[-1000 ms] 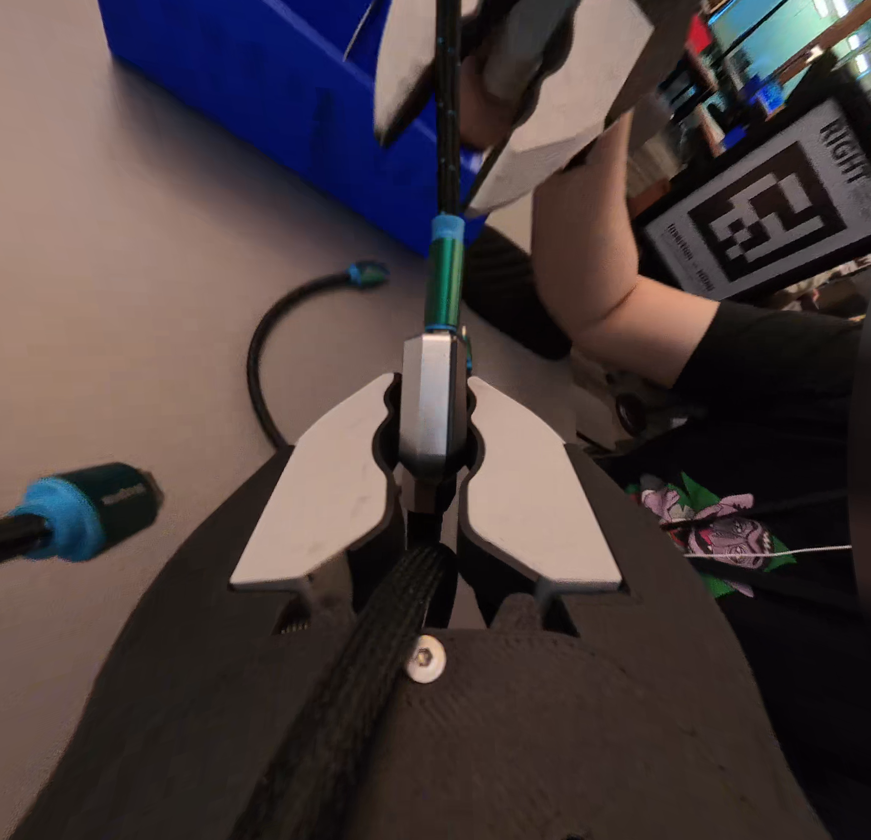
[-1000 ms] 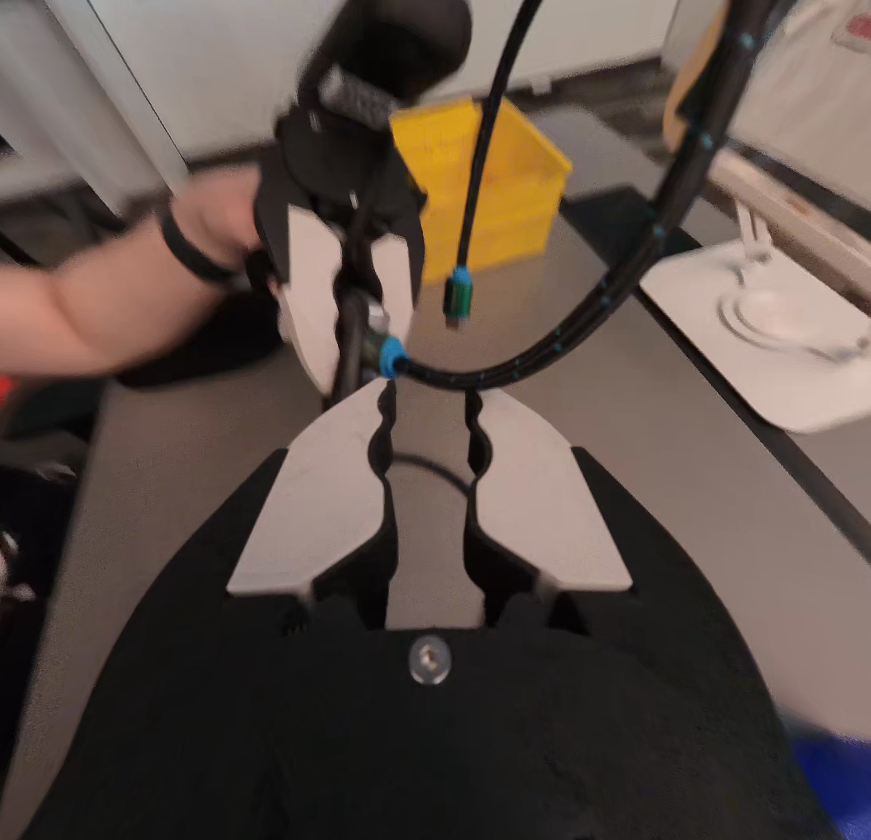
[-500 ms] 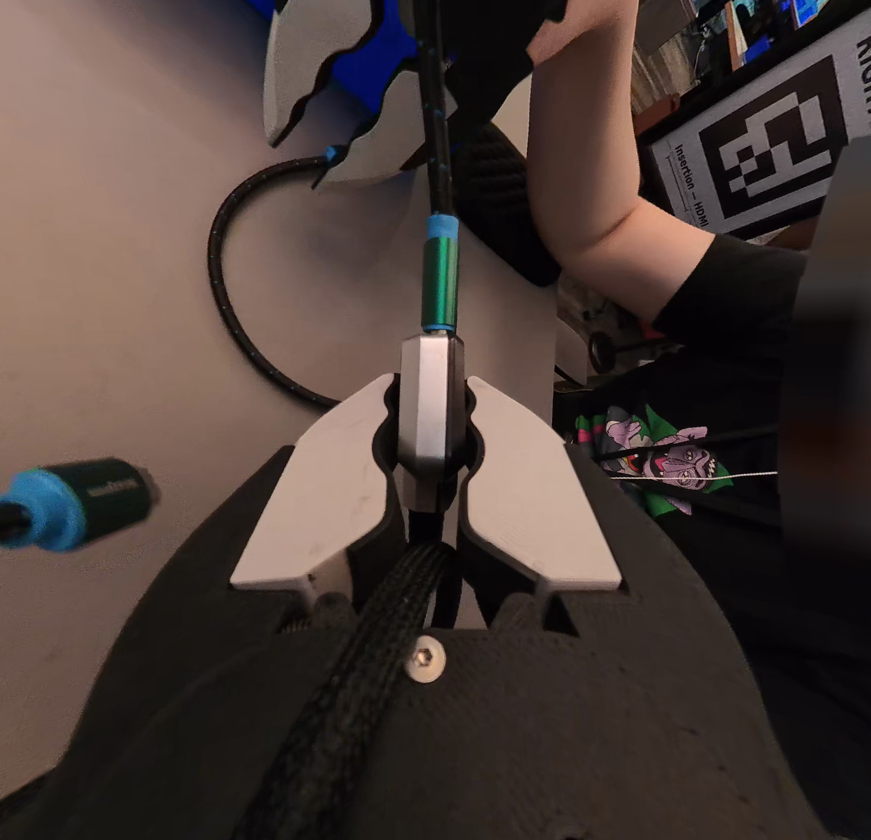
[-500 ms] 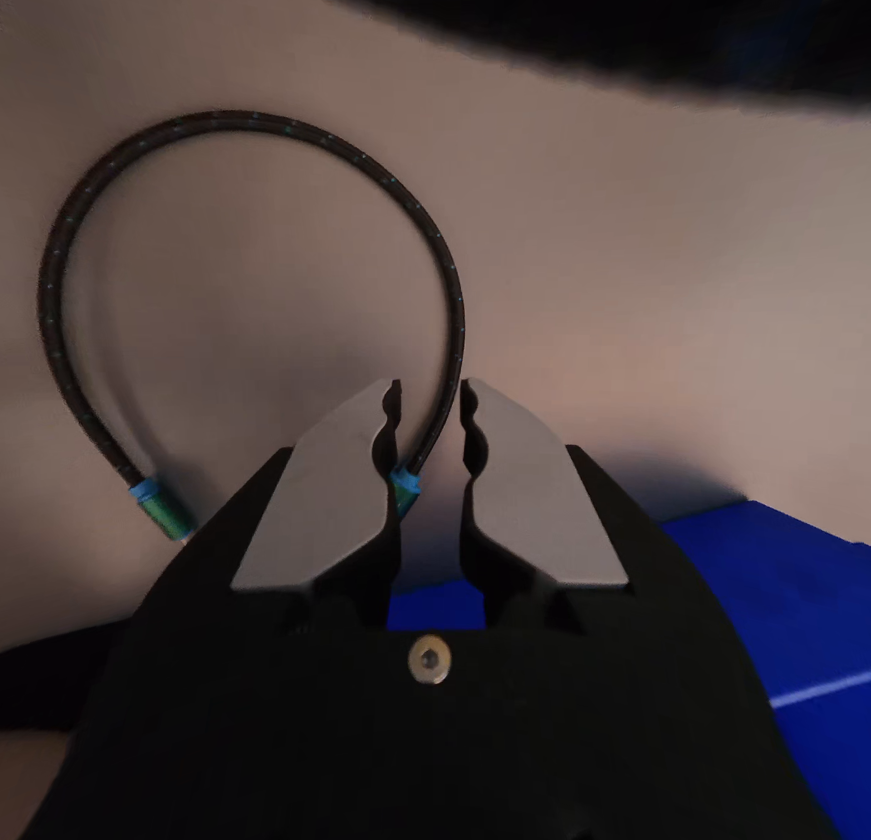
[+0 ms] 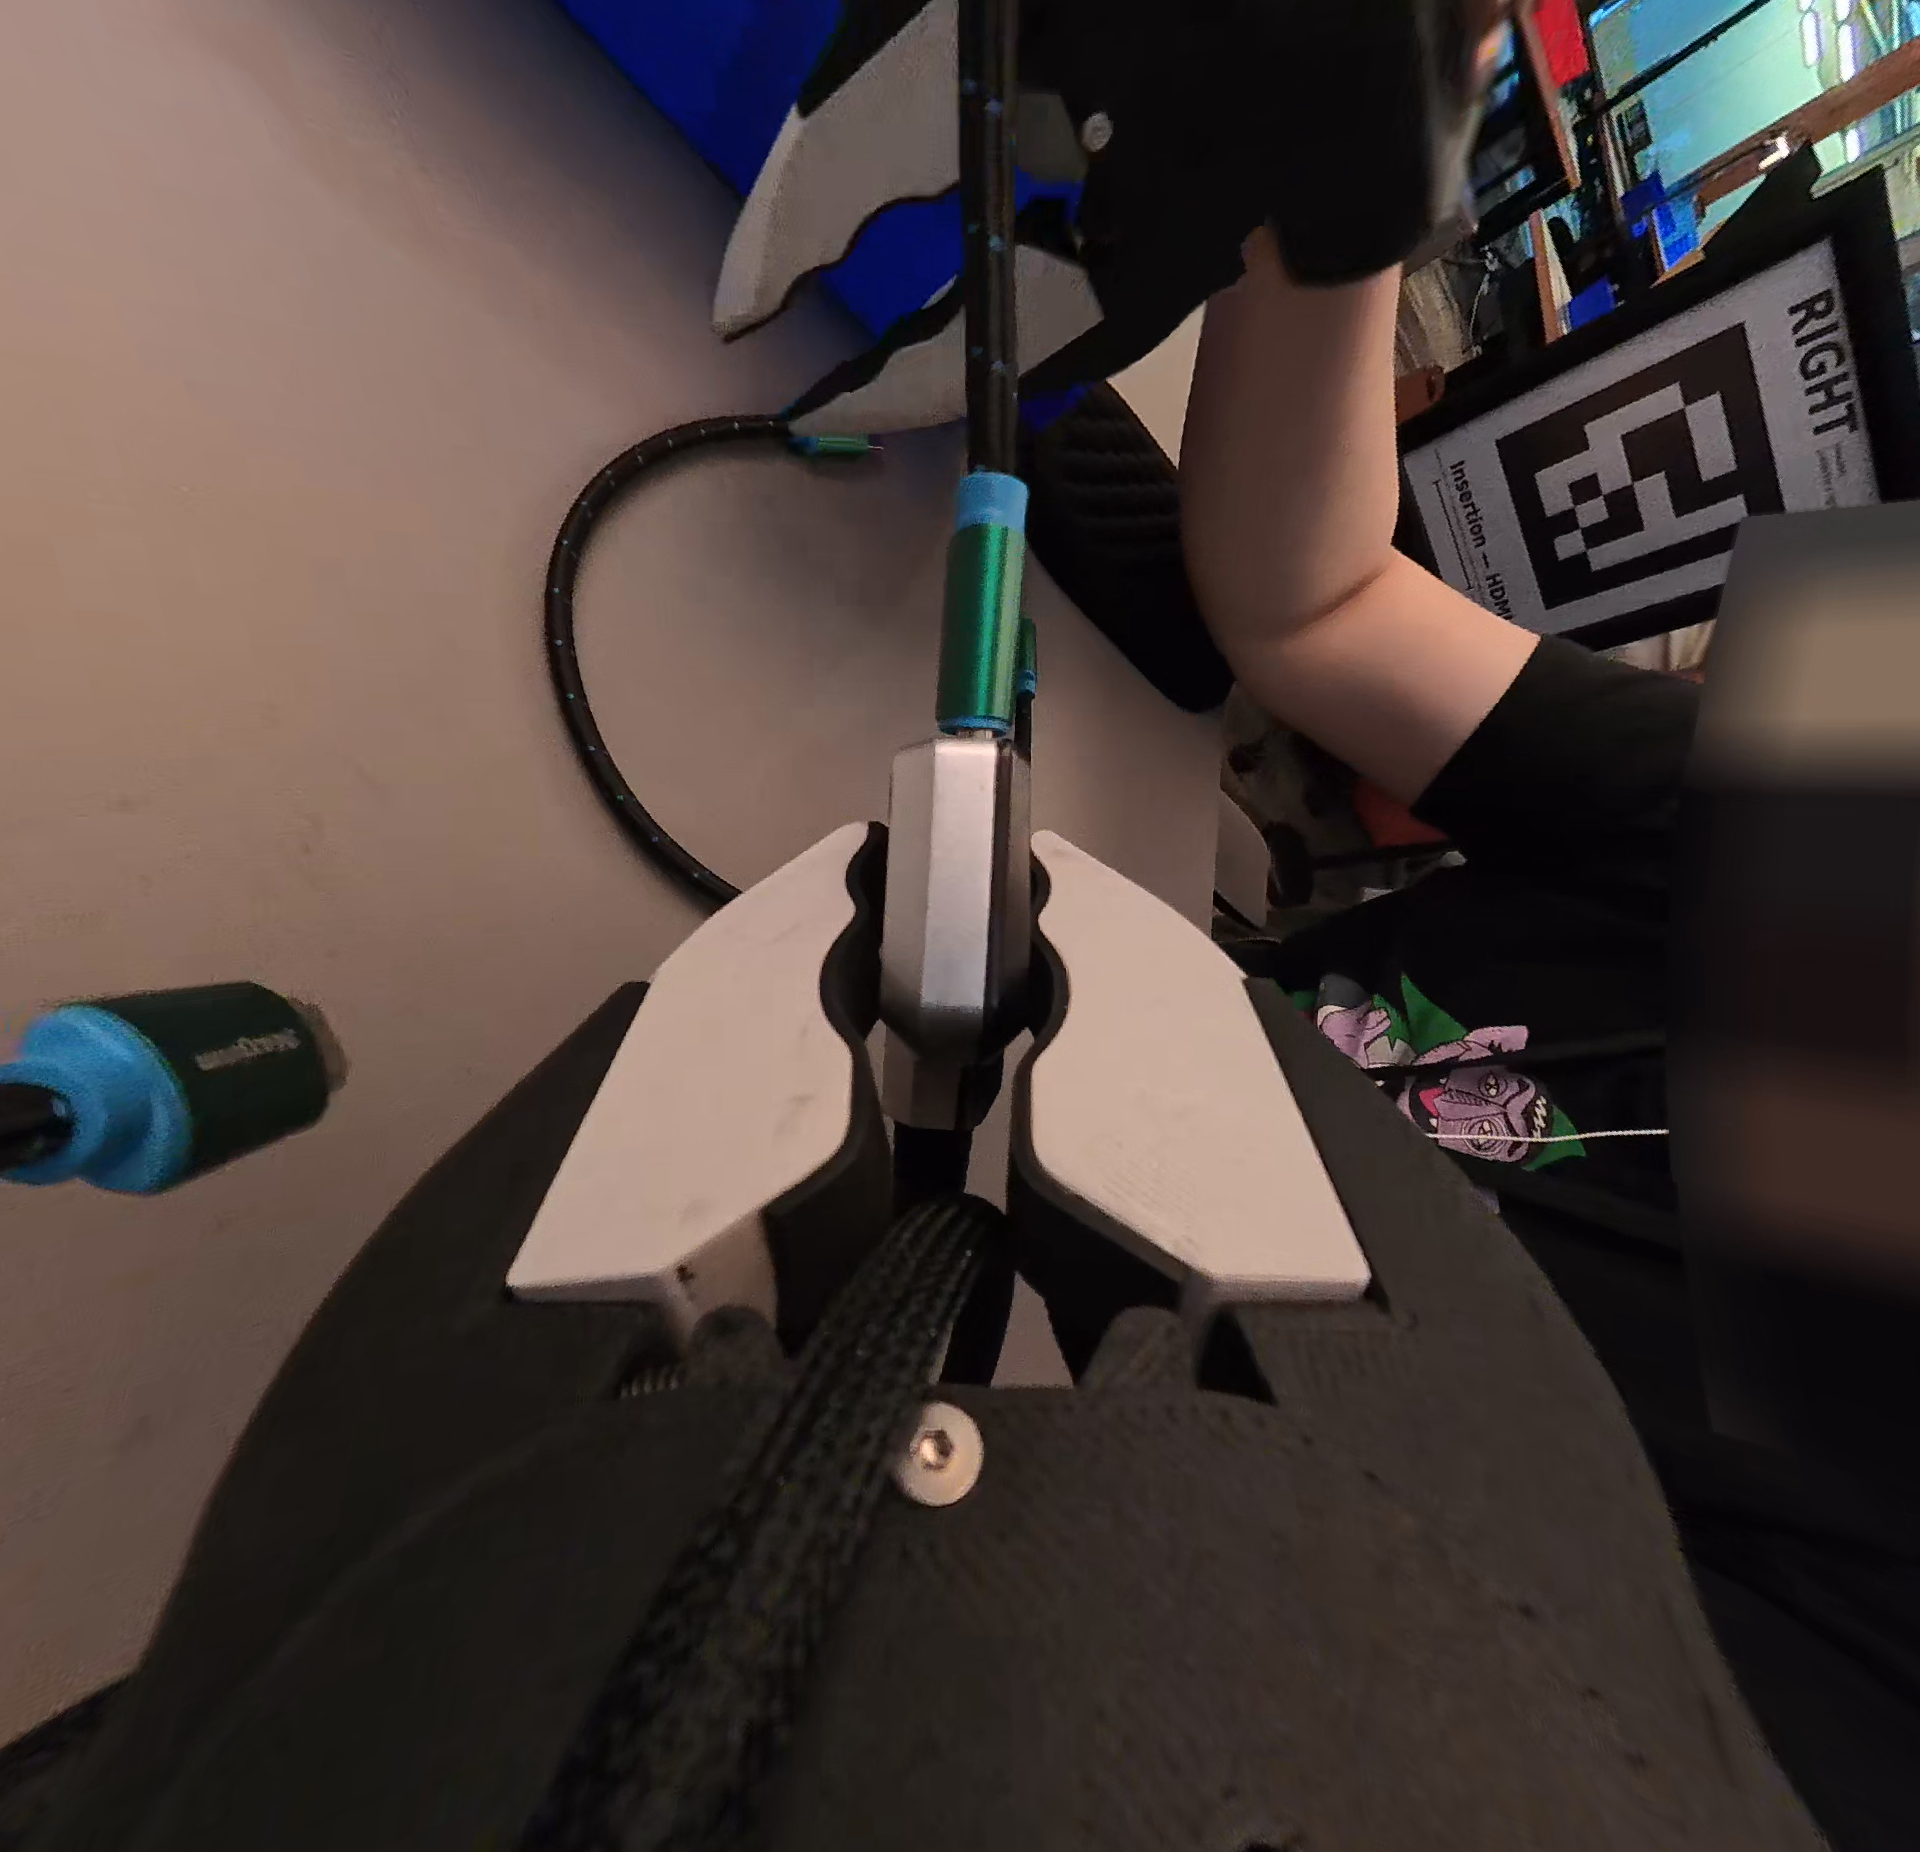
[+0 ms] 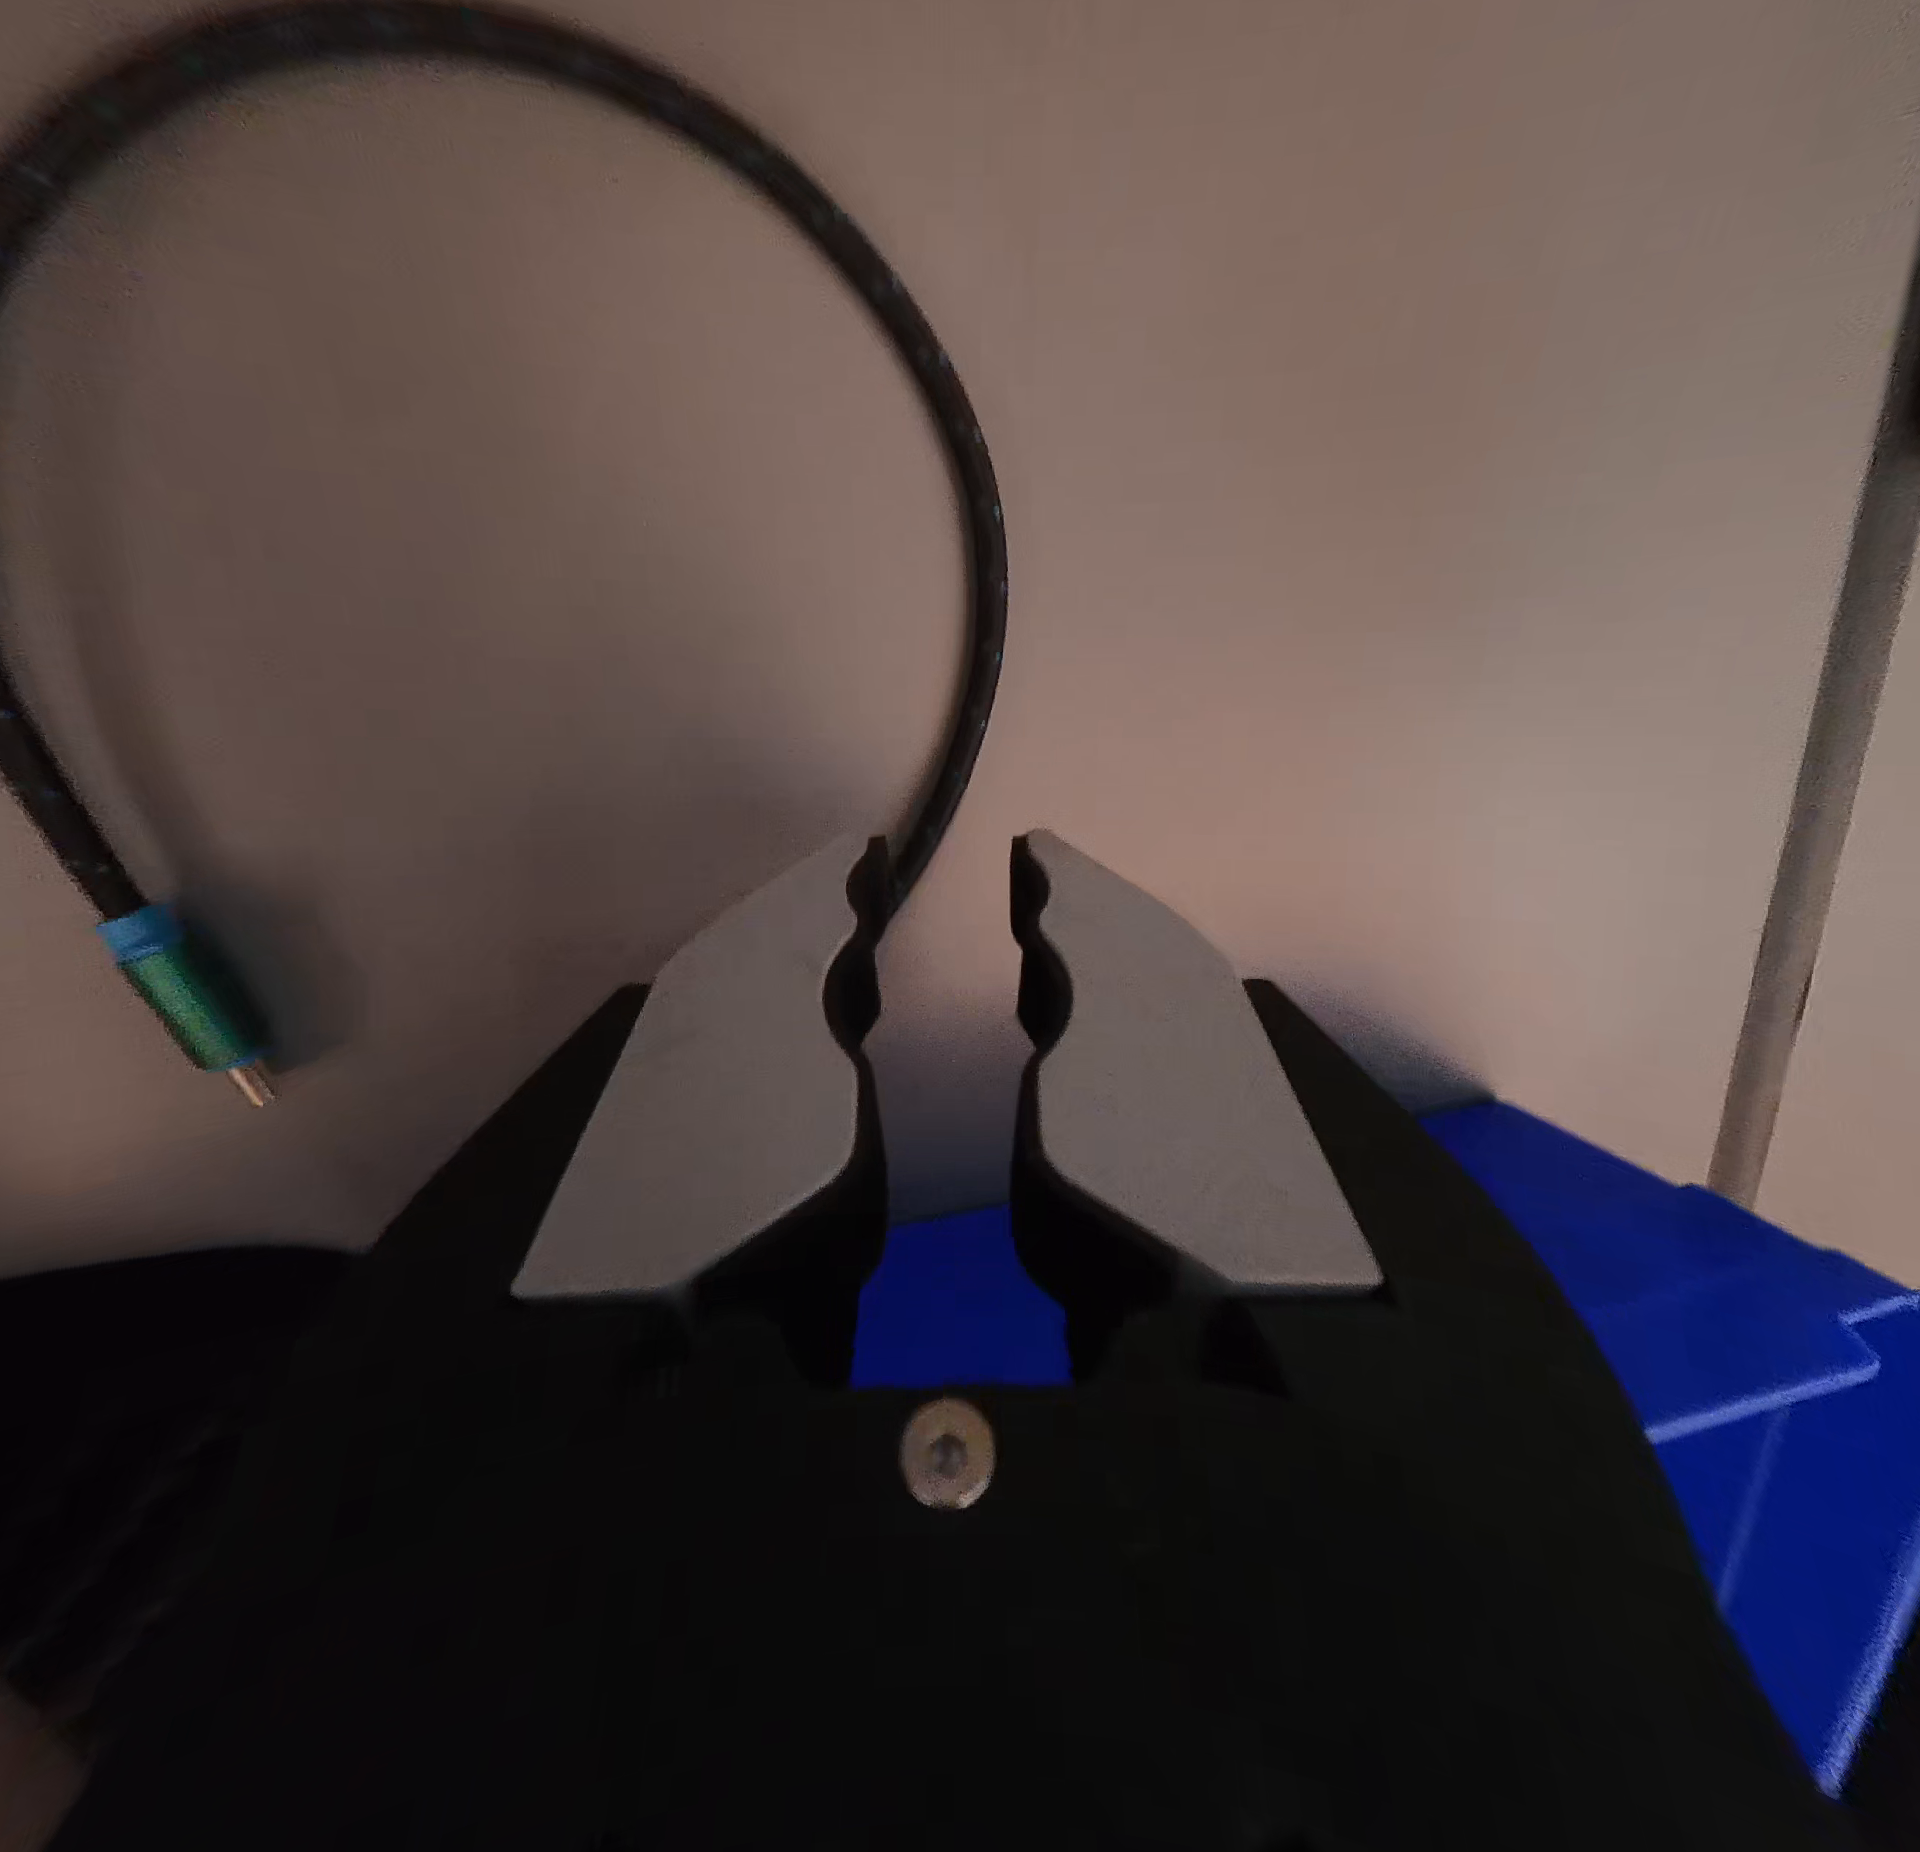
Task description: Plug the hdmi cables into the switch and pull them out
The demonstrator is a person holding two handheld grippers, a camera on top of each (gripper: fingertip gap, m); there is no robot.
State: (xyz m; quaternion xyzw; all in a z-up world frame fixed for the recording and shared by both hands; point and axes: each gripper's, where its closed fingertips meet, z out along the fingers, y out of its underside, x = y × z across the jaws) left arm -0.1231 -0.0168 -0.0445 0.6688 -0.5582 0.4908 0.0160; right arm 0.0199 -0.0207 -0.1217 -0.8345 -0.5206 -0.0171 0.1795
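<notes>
My left gripper (image 5: pixel 951 846) is shut on the silver HDMI switch (image 5: pixel 951 898), held on edge above the grey table (image 5: pixel 312 555). A green plug with a blue collar (image 5: pixel 982 607) sits in the switch's far end, and its black braided cable (image 5: pixel 987 192) runs up out of view. Another dark green plug (image 5: pixel 197 1070) hangs at the left. My right gripper (image 6: pixel 945 846) is open and points down at the table. A loose short braided cable (image 6: pixel 977 514) lies in a loop there and runs past the left fingertip (image 6: pixel 821 898). Its green plug (image 6: pixel 192 1002) lies at the left. The right gripper also shows in the left wrist view (image 5: pixel 790 368).
A blue bin (image 6: pixel 1662 1387) stands beside the loose cable and also shows in the left wrist view (image 5: pixel 727 36). A person's arm (image 5: pixel 1299 555) and a black pad (image 5: pixel 1112 535) are at the table's right edge. A black-and-white marker board (image 5: pixel 1662 472) stands beyond. One gripper's finger ends stand about 15 centimeters off the other's.
My right gripper has swung away from the switch, down over the loose cable on the table, with its jaws a little narrower. My left gripper still holds the switch with the plug in it.
</notes>
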